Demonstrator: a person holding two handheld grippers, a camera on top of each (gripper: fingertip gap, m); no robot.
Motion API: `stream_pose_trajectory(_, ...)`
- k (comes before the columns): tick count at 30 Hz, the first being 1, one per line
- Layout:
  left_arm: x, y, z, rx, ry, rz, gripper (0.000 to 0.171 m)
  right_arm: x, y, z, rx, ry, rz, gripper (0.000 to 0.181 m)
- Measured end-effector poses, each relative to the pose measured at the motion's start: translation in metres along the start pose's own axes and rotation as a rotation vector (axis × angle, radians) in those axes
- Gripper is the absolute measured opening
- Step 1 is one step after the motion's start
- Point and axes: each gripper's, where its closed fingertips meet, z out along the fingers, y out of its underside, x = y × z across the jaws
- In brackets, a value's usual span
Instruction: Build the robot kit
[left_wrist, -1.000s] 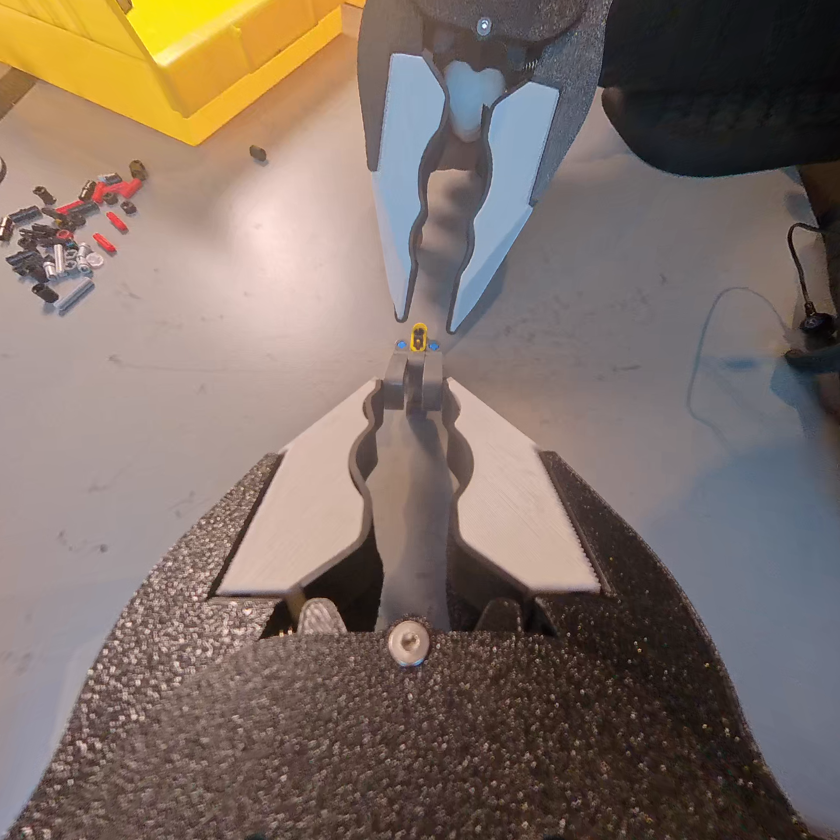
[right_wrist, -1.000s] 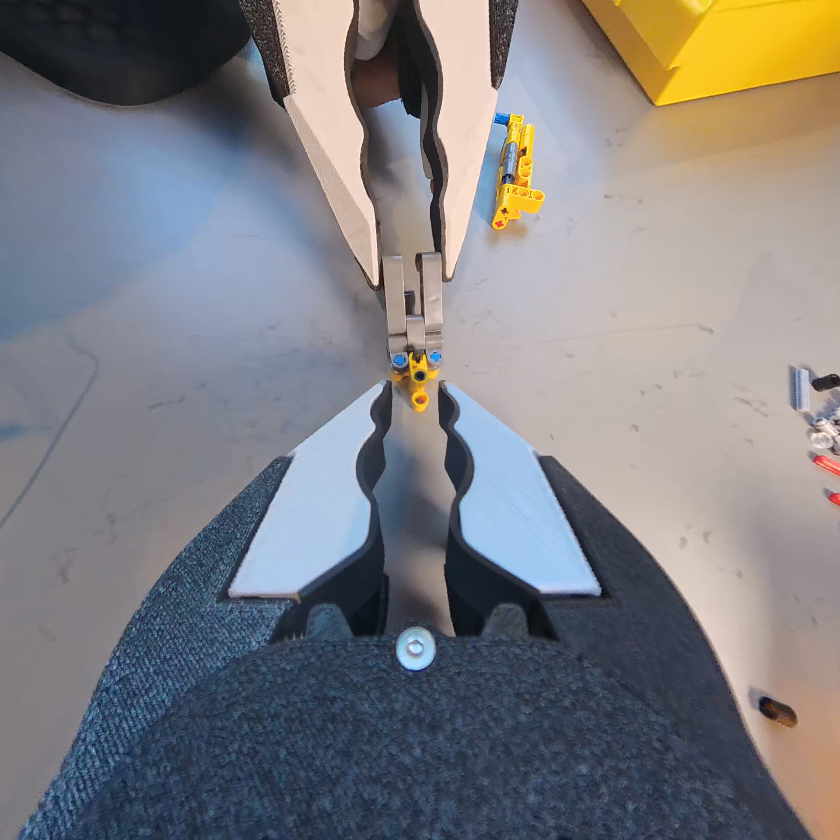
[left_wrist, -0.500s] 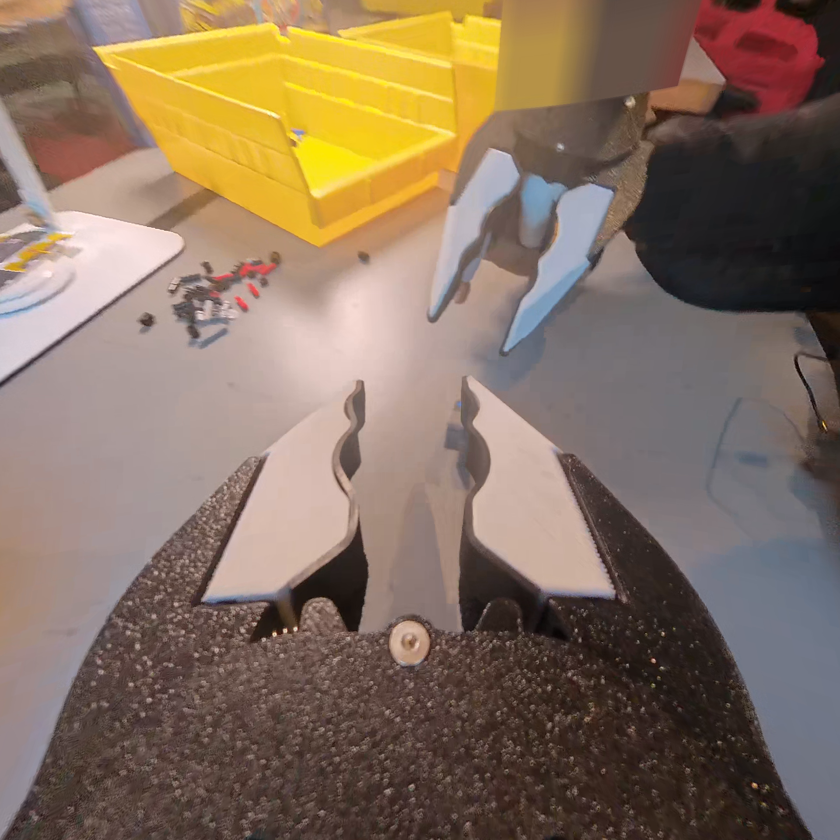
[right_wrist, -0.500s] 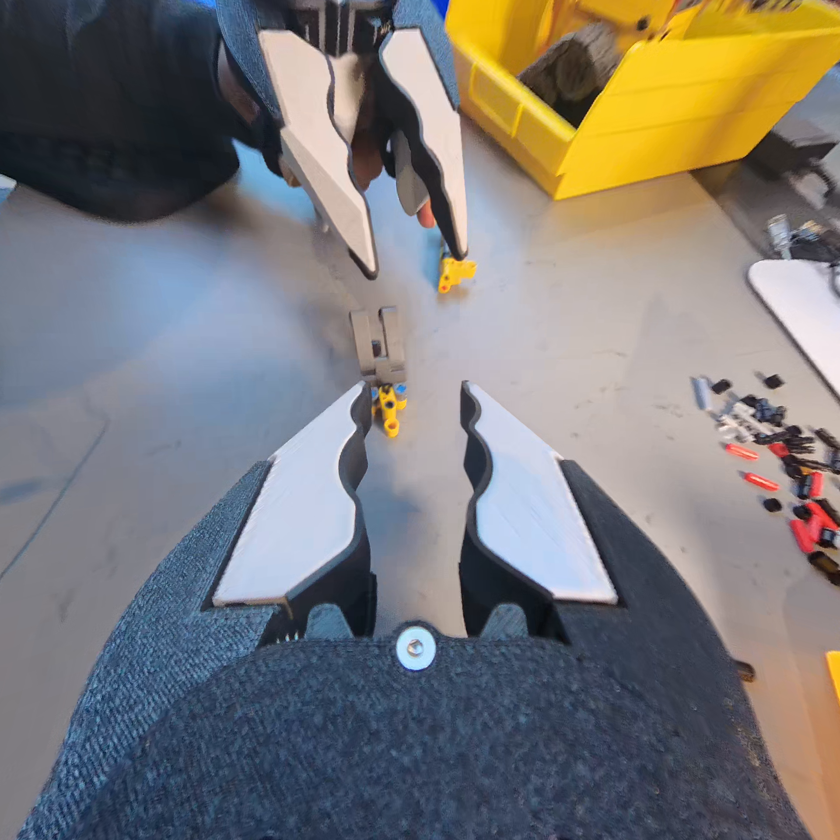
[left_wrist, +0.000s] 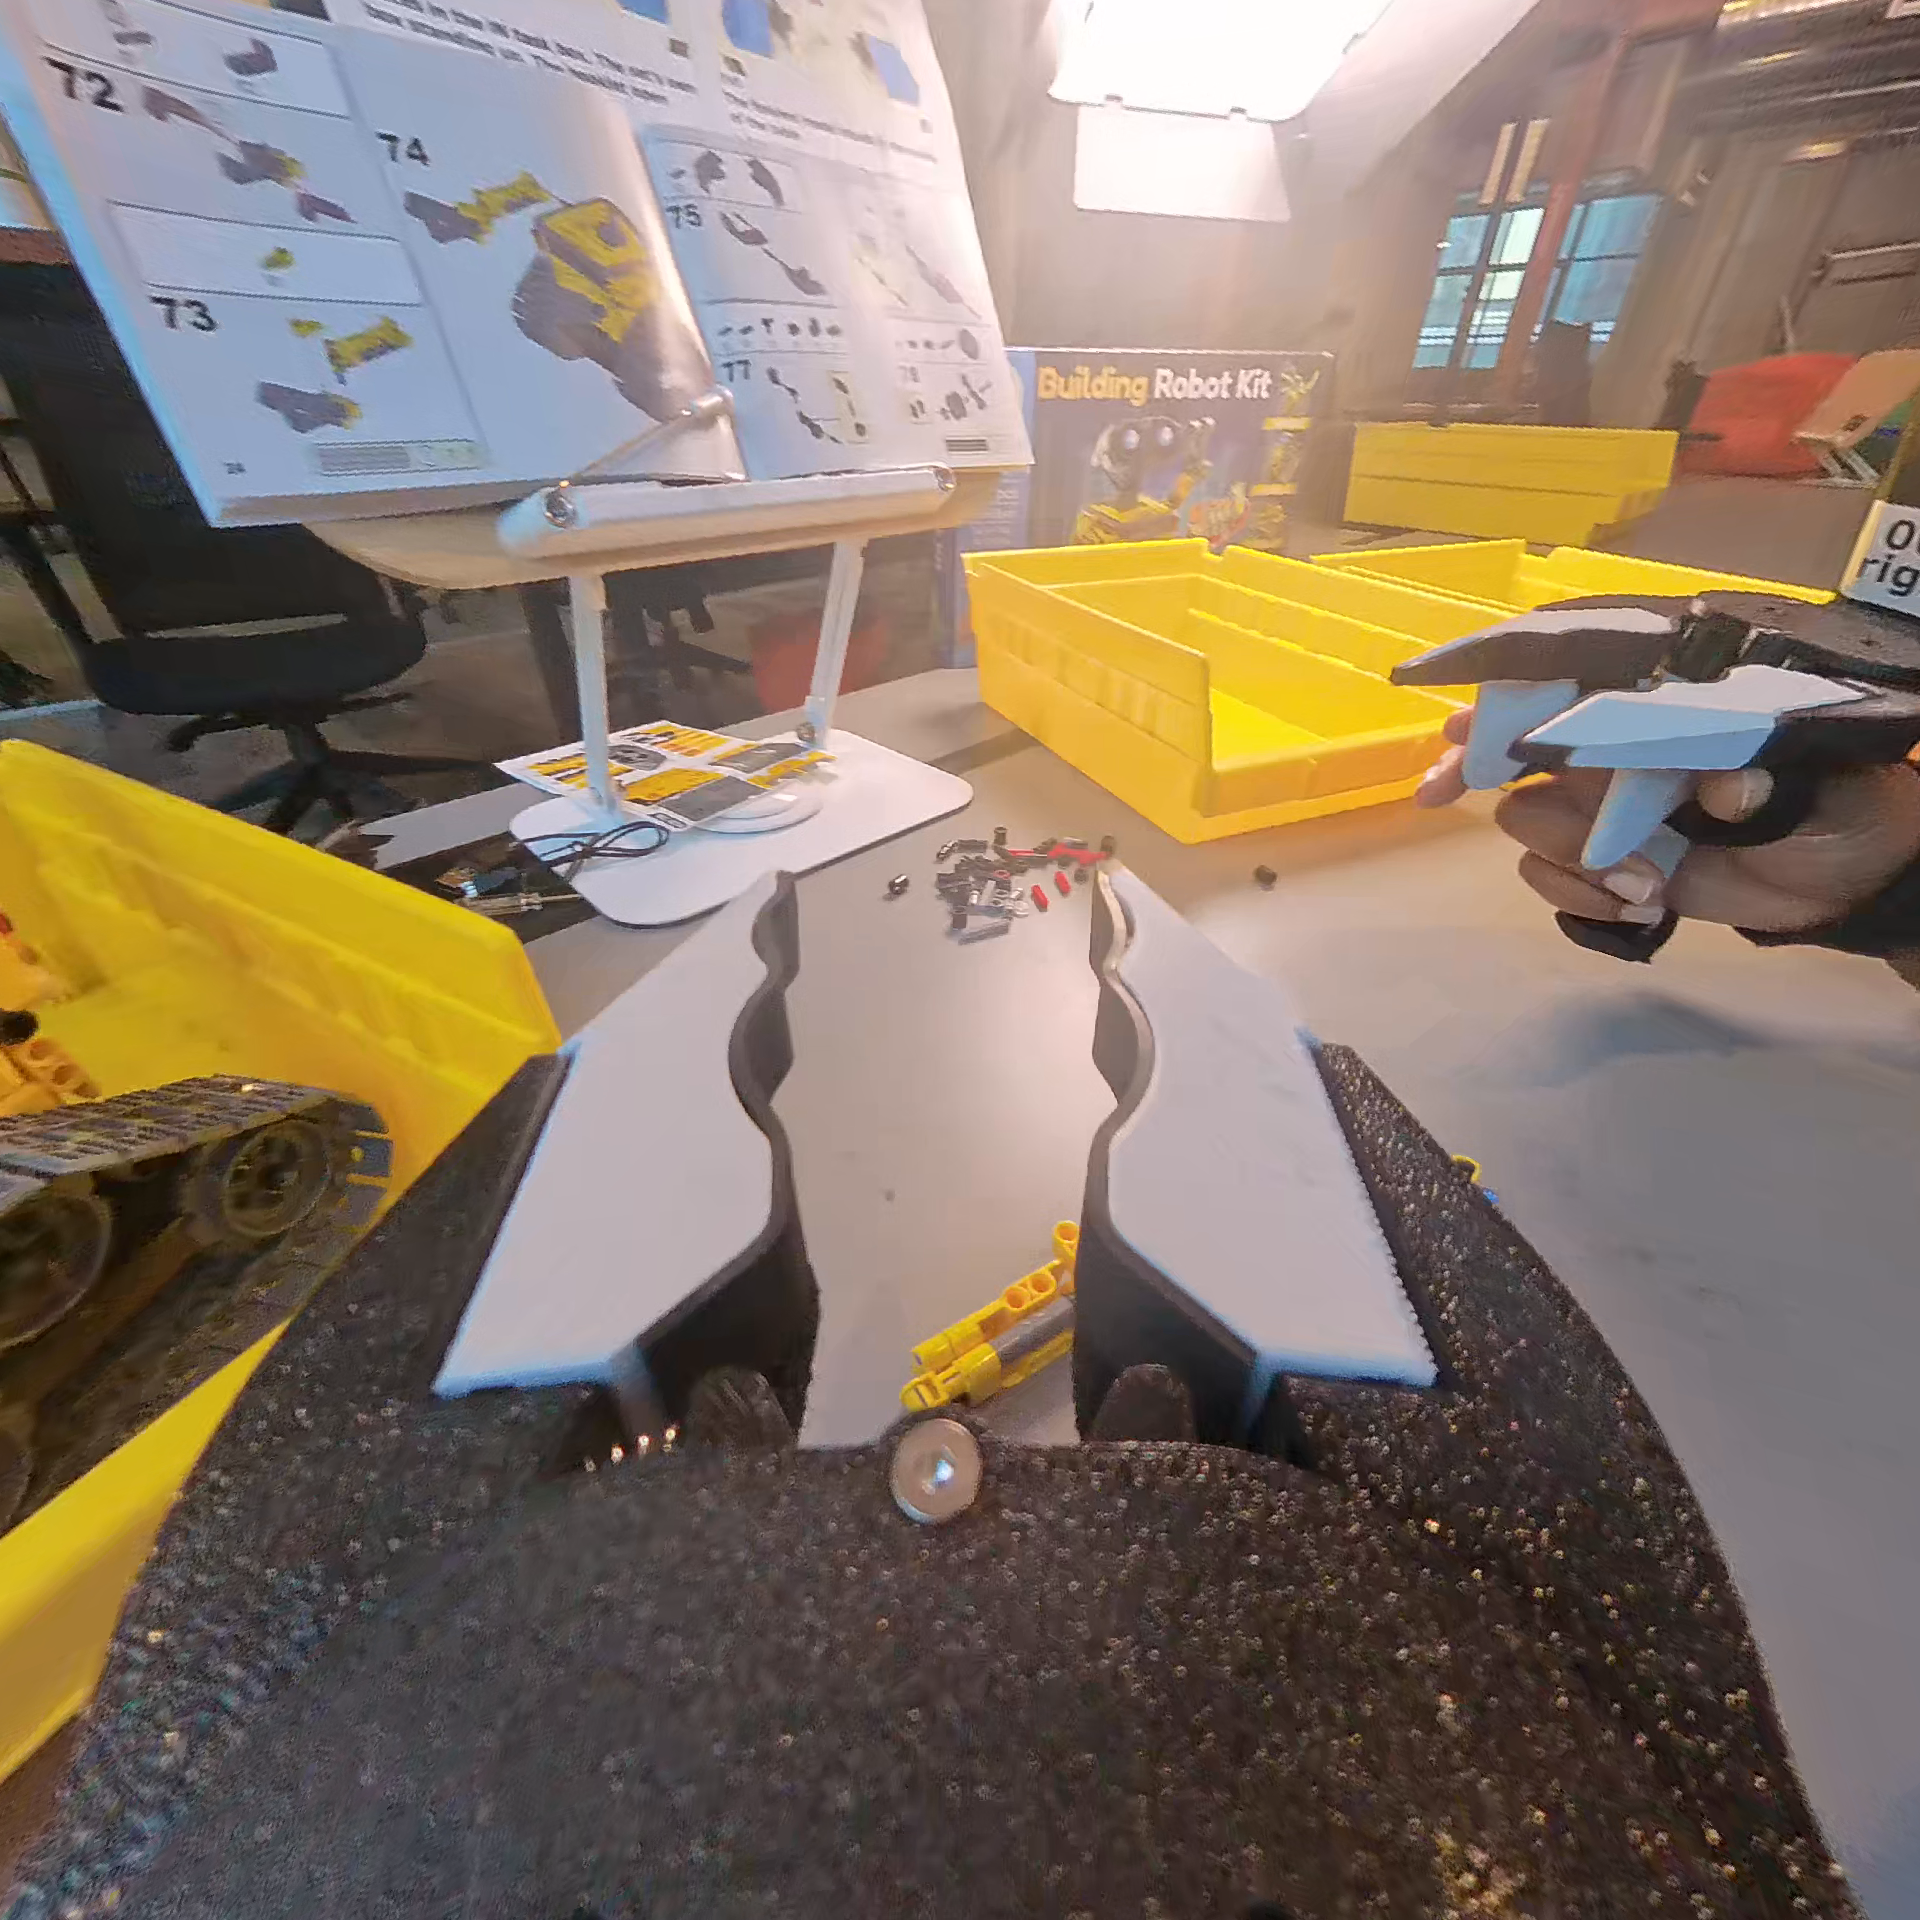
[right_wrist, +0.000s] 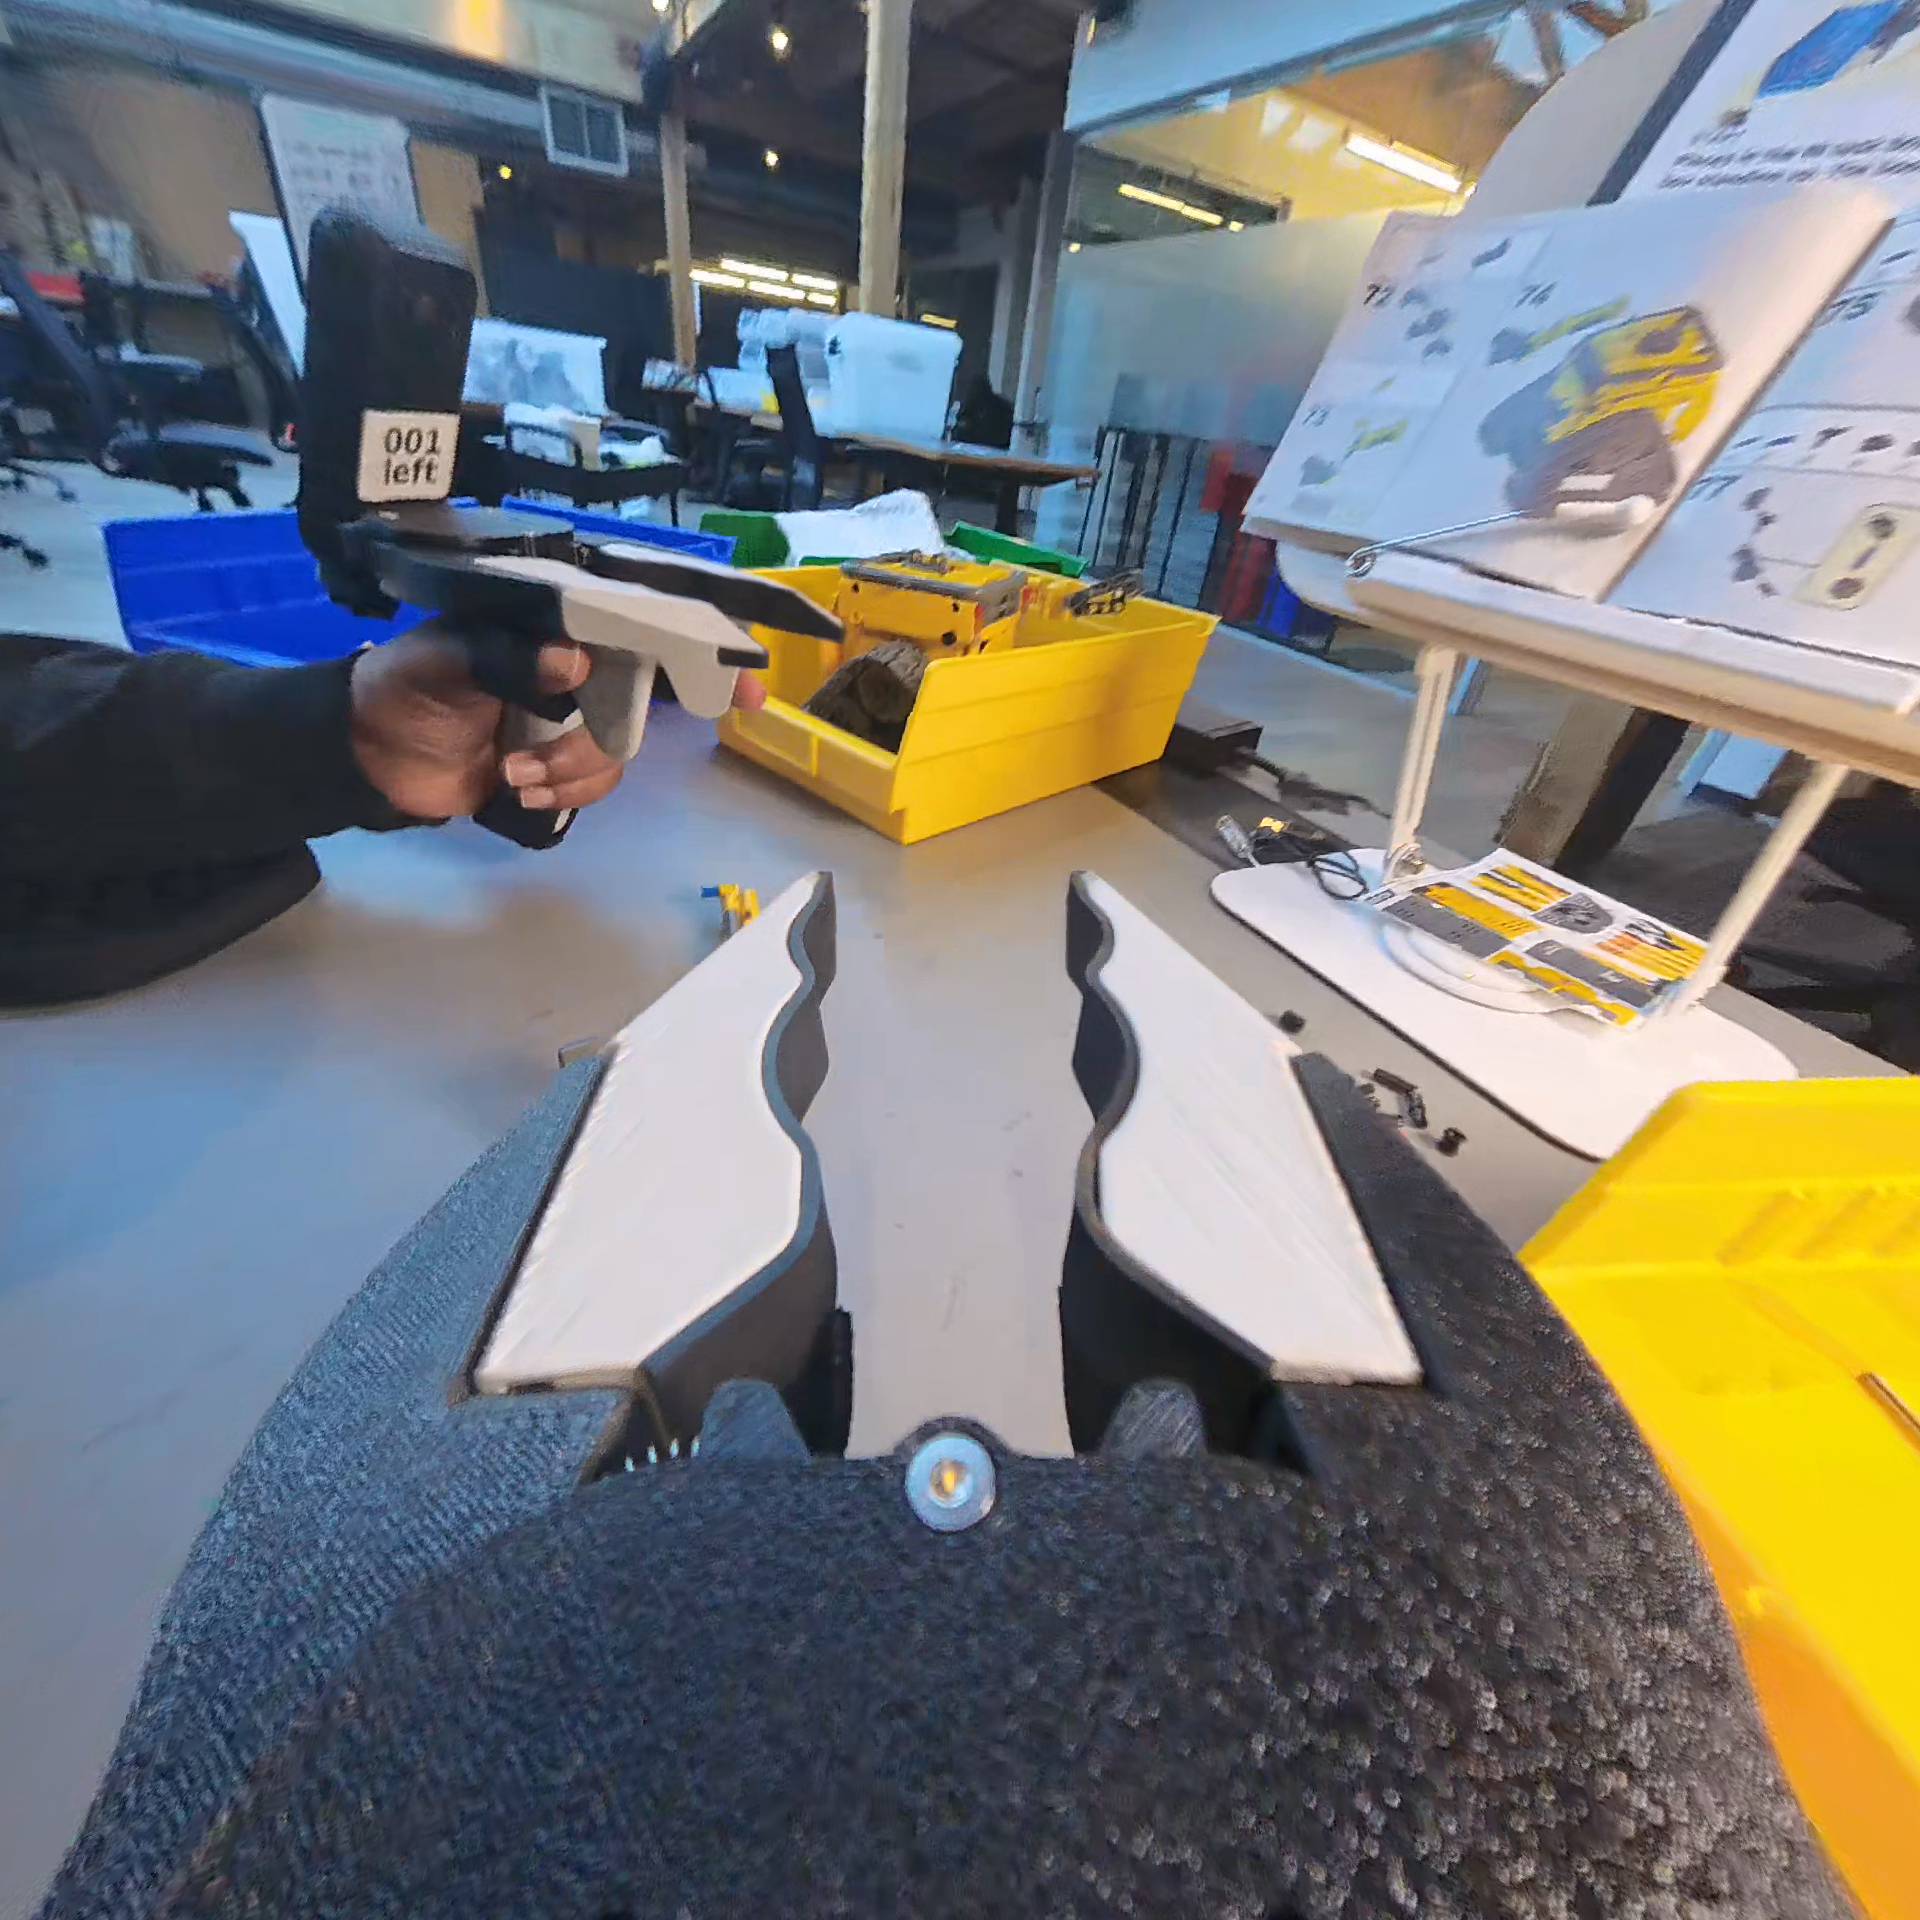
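Left gripper (left_wrist: 940, 894): jaws spread, empty, raised over my grey table (left_wrist: 1558, 1091); yellow beam assembly (left_wrist: 992, 1330) lies on the table beneath its near end.
Right gripper (right_wrist: 948, 896): jaws spread, empty, held above the table.
Tracked yellow vehicle (left_wrist: 156, 1174): in yellow bin (left_wrist: 312, 935), near left.
Instruction booklet (left_wrist: 468, 239) on white stand (left_wrist: 717, 665), far centre; loose small parts (left_wrist: 1003, 883) before it.

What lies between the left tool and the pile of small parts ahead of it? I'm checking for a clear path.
Nothing visible. The open left tool points at the small parts, with only bare table between them. The yellow piece lies back near the tool's base, out of the way.
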Motion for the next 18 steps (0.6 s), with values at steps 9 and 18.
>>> stream_pose_trajectory(9,-0.006,0.002,0.0,-0.004,-0.056,0.087,0.051,0.009,0.007,-0.001,0.013,0.034,0.015,0.042)
stream_pose_trajectory(18,-0.012,0.004,-0.003,-0.041,-0.063,0.122,0.051,0.006,0.017,0.002,-0.021,0.018,0.009,0.04)
